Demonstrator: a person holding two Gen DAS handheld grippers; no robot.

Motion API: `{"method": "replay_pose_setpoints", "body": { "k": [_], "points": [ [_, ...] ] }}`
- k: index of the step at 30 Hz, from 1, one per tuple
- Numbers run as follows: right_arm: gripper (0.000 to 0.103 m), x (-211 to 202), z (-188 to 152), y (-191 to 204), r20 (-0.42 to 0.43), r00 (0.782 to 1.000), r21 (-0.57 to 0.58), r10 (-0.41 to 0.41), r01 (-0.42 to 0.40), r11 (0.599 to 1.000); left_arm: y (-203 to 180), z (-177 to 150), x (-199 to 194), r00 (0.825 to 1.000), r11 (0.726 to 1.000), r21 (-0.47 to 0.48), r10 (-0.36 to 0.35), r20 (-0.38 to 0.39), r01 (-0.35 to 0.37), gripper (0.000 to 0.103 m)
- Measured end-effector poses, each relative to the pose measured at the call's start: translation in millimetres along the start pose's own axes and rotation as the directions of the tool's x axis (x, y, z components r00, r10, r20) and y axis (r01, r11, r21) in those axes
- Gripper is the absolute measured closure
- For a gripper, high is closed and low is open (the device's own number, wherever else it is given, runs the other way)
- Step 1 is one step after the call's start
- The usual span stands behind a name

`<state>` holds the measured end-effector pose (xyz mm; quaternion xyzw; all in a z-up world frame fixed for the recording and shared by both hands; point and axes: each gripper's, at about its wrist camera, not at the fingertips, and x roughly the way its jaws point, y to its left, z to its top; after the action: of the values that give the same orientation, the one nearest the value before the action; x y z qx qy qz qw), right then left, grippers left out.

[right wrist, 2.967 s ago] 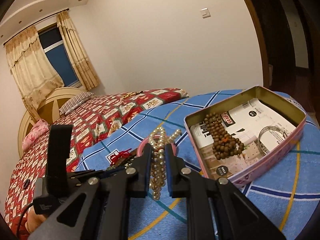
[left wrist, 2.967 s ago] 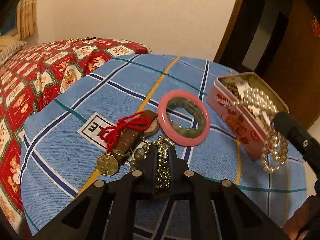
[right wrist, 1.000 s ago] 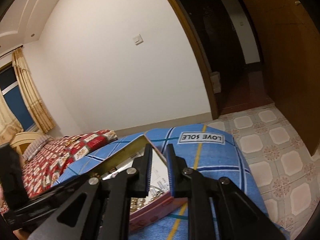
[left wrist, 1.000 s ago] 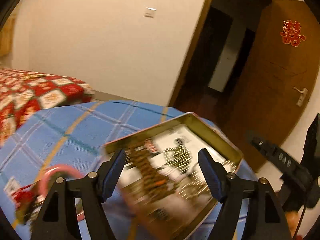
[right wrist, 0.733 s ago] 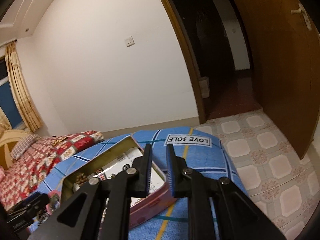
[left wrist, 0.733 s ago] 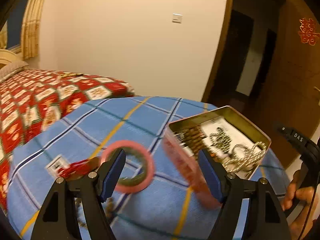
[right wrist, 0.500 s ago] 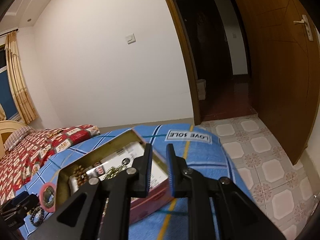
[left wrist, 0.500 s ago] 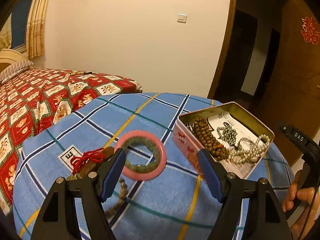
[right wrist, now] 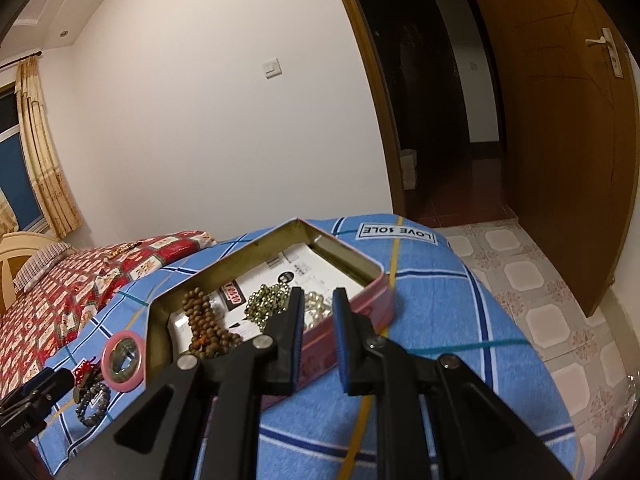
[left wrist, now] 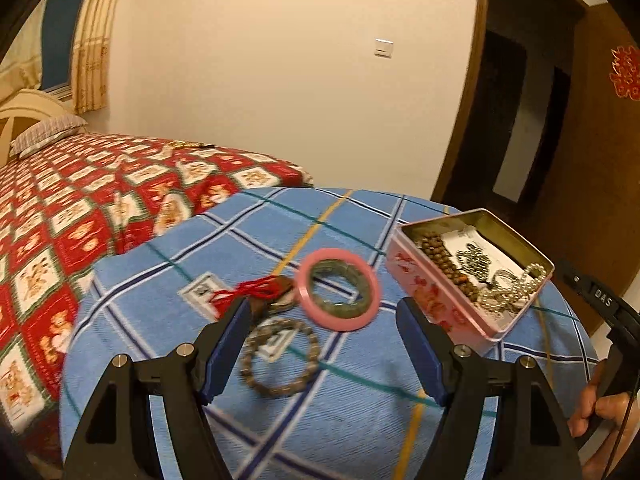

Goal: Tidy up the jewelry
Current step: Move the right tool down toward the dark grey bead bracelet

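A pink tin (left wrist: 436,292) (right wrist: 352,312) stands open on the blue plaid cloth. It holds brown wooden beads (left wrist: 444,260) (right wrist: 204,328), a gold chain (left wrist: 476,260) (right wrist: 268,300) and a pearl necklace (left wrist: 516,288). On the cloth to its left lie a pink ring with a green bangle inside (left wrist: 340,288) (right wrist: 123,360), a grey bead bracelet (left wrist: 280,356) (right wrist: 92,400) and a red-corded charm (left wrist: 248,292). My left gripper (left wrist: 322,344) is open and empty above the bracelet. My right gripper (right wrist: 318,320) is empty, with a narrow gap between the jaws, near the tin's front wall.
The cloth covers a rounded surface (left wrist: 400,420) that drops off on all sides. A red patterned bed (left wrist: 80,200) lies to the left. A doorway and wooden door (right wrist: 560,120) stand to the right, with tiled floor (right wrist: 540,280) below.
Three seconds ago each gripper held jewelry: the left a gold chain, the right the pearl necklace. Both now lie in the tin, and both grippers are empty and drawn back.
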<state>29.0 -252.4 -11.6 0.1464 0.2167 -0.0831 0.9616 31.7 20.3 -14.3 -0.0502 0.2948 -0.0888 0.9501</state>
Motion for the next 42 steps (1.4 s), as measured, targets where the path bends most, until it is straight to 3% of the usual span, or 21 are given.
{"method": "replay_pose_setpoints", "body": {
  "k": [6, 8, 10, 16, 19, 24, 30, 34, 41, 42],
  "points": [
    [0.08, -6.0, -8.0, 9.9, -0.017, 1.0, 0.004, 0.01, -0.01, 1.0, 33.3, 3.0, -10.3, 0.996, 0.995, -0.05, 0.083, 0.02, -0.082, 0.028],
    [0.059, -9.2, -11.5, 13.9, -0.019, 1.0, 0.008, 0.014, -0.013, 1.0, 45.9, 5.1, -14.7, 0.991, 0.99, -0.056, 0.13, 0.033, -0.128, 0.028],
    [0.044, -13.6, -15.7, 17.9, -0.017, 1.0, 0.021, 0.024, -0.024, 0.999, 58.3, 6.6, -18.5, 0.986, 0.985, -0.075, 0.159, 0.045, -0.155, 0.028],
    [0.044, -18.2, -27.0, 48.4, -0.052, 0.996, -0.028, 0.078, -0.079, 0.996, 81.8, 6.4, -21.2, 0.952, 0.954, -0.058, 0.297, 0.072, -0.293, 0.028],
    [0.046, -18.6, -34.1, 75.0, -0.081, 0.987, -0.078, 0.136, -0.142, 0.987, 90.7, 5.6, -21.2, 0.955, 0.956, -0.083, 0.289, 0.065, -0.283, 0.028],
    [0.051, -8.6, -47.0, 118.1, -0.189, 0.953, -0.135, 0.235, -0.262, 0.956, 95.5, 4.6, -15.5, 0.958, 0.955, -0.094, 0.286, 0.032, -0.282, 0.028],
    [0.051, 8.9, -69.1, 162.3, -0.362, 0.872, -0.152, 0.33, -0.404, 0.902, 108.0, 3.0, -10.4, 0.958, 0.947, -0.154, 0.285, -0.013, -0.283, 0.028],
    [0.038, 19.6, -81.2, 197.0, -0.416, 0.856, -0.234, 0.306, -0.426, 0.874, 120.3, 0.6, -12.9, 0.962, 0.938, -0.221, 0.271, -0.018, -0.268, 0.028],
    [0.036, 50.3, -97.5, 236.6, -0.519, 0.824, -0.324, 0.23, -0.438, 0.838, 134.9, -2.0, -11.9, 0.966, 0.921, -0.294, 0.255, -0.036, -0.255, 0.028],
    [0.036, 51.1, -98.2, 240.2, -0.514, 0.829, -0.342, 0.22, -0.434, 0.834, 134.9, -2.0, -11.0, 0.967, 0.922, -0.294, 0.253, -0.04, -0.254, 0.028]
  ]
}}
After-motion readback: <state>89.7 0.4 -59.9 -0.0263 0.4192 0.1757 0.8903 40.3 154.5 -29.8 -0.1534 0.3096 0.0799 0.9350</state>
